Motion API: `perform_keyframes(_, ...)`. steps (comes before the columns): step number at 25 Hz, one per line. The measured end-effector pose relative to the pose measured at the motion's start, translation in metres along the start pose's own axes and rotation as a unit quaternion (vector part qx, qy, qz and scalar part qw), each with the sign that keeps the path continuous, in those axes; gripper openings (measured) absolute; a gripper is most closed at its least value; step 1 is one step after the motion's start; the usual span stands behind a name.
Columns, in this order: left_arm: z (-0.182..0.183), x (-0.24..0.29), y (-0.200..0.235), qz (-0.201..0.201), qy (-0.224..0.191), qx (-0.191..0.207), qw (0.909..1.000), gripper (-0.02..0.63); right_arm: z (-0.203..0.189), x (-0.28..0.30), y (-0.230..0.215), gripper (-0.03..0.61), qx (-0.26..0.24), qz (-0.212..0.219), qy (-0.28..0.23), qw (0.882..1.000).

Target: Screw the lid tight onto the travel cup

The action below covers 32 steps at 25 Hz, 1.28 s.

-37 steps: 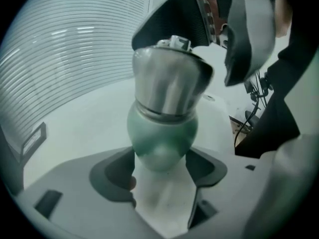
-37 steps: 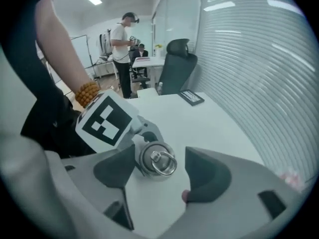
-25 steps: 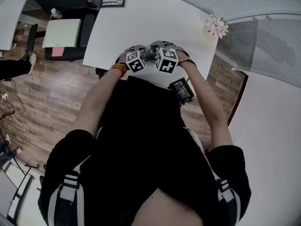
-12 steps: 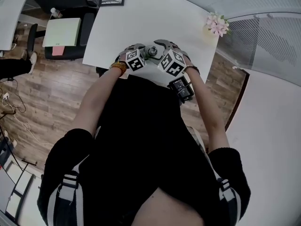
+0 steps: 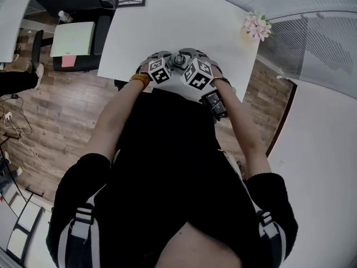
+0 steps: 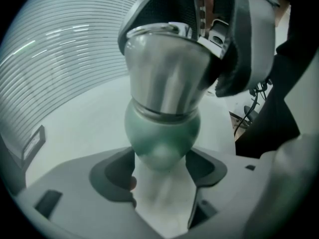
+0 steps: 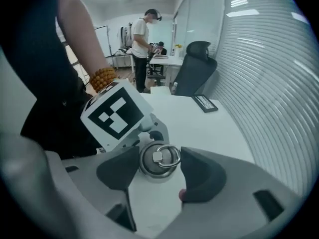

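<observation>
Travel cup (image 6: 162, 133) gripped at both ends over the near edge of the white table (image 5: 167, 21), close against the person's body.
The left gripper (image 6: 163, 157) is clamped on the cup's green lower body, a pad pressing each side, with the steel upper part widening above it. The right gripper (image 7: 159, 164) reaches over the top; its jaws have just been closing, and its dark pads now sit against the round steel lid (image 7: 158, 159), whose ring handle lies flat. In the head view the lid shows between the two marker cubes.

The travel cup (image 6: 162, 141) is green, its lid (image 7: 158, 159) silver, the table (image 5: 178, 21) white.
</observation>
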<state>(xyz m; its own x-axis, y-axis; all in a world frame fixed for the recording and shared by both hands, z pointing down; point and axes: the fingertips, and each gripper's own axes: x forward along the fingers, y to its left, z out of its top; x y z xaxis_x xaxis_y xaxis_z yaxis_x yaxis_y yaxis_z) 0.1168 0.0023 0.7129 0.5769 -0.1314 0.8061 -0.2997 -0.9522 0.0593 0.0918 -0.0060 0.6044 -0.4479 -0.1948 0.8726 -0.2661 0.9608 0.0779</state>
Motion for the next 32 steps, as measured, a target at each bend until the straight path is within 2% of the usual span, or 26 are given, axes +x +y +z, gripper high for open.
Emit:
perform_keyframes(2, 0.0, 0.0, -0.001, -0.001, 0.002, -0.002, 1.0, 0.325, -0.001, 0.0, 0.004, 0.263, -0.057, 0.022, 0.006, 0.998)
perform_keyframes(4, 0.0, 0.0, -0.002, -0.002, 0.003, -0.002, 1.0, 0.325, -0.003, 0.0, 0.008, 0.262, -0.125, 0.043, 0.013, 0.991)
perform_keyframes(6, 0.0, 0.0, -0.002, -0.003, 0.003, 0.0, 1.0, 0.325, -0.005, 0.0, 0.012, 0.262, -0.208, 0.061, 0.028, 0.976)
perform_keyframes(8, -0.001, 0.0, -0.001, -0.003, 0.003, -0.001, 1.0, 0.325, -0.007, 0.0, 0.016, 0.262, -0.285, 0.074, 0.052, 0.954)
perform_keyframes(10, 0.0, -0.001, -0.001, -0.004, 0.003, -0.001, 1.0, 0.325, -0.009, 0.001, 0.018, 0.262, -0.33, 0.082, 0.072, 0.938)
perform_keyframes(11, 0.0, -0.002, -0.001, -0.004, 0.003, -0.002, 1.0, 0.325, -0.009, 0.001, 0.018, 0.263, -0.335, 0.082, 0.075, 0.936)
perform_keyframes(12, 0.0, -0.002, -0.001, -0.004, 0.003, -0.003, 1.0, 0.325, -0.009, 0.001, 0.017, 0.264, -0.327, 0.078, 0.074, 0.939)
perform_keyframes(14, 0.0, 0.0, -0.002, -0.004, 0.003, -0.006, 1.0, 0.325, -0.007, -0.001, 0.012, 0.273, -0.277, 0.052, 0.057, 0.958)
perform_keyframes(15, 0.0, 0.0, -0.002, -0.004, 0.002, -0.007, 1.0, 0.325, -0.005, -0.004, 0.009, 0.309, -0.244, 0.028, 0.042, 0.968)
perform_keyframes(18, -0.001, 0.002, -0.001, -0.001, 0.002, -0.006, 1.0, 0.325, -0.002, -0.012, 0.004, 0.314, -0.117, -0.049, 0.01, 0.992)
perform_keyframes(21, -0.001, 0.001, 0.0, 0.0, 0.004, -0.005, 1.0, 0.327, -0.006, -0.011, 0.005, 0.295, 0.026, -0.069, -0.001, 0.997)
perform_keyframes(23, -0.001, 0.001, -0.002, -0.002, 0.004, -0.007, 1.0, 0.325, -0.006, -0.01, 0.005, 0.281, 0.082, -0.07, -0.016, 0.994)
perform_keyframes(26, 0.0, 0.001, -0.001, 0.001, 0.003, -0.007, 1.0, 0.325, -0.007, -0.006, -0.001, 0.243, 0.088, -0.068, -0.01, 0.994)
perform_keyframes(29, -0.001, 0.002, -0.001, 0.001, 0.007, -0.004, 1.0, 0.325, -0.007, -0.004, 0.0, 0.238, 0.069, -0.035, 0.003, 0.997)
perform_keyframes(32, 0.0, 0.002, -0.002, -0.001, 0.007, 0.001, 1.0, 0.325, -0.008, -0.003, 0.004, 0.238, 0.01, -0.003, 0.026, 1.0)
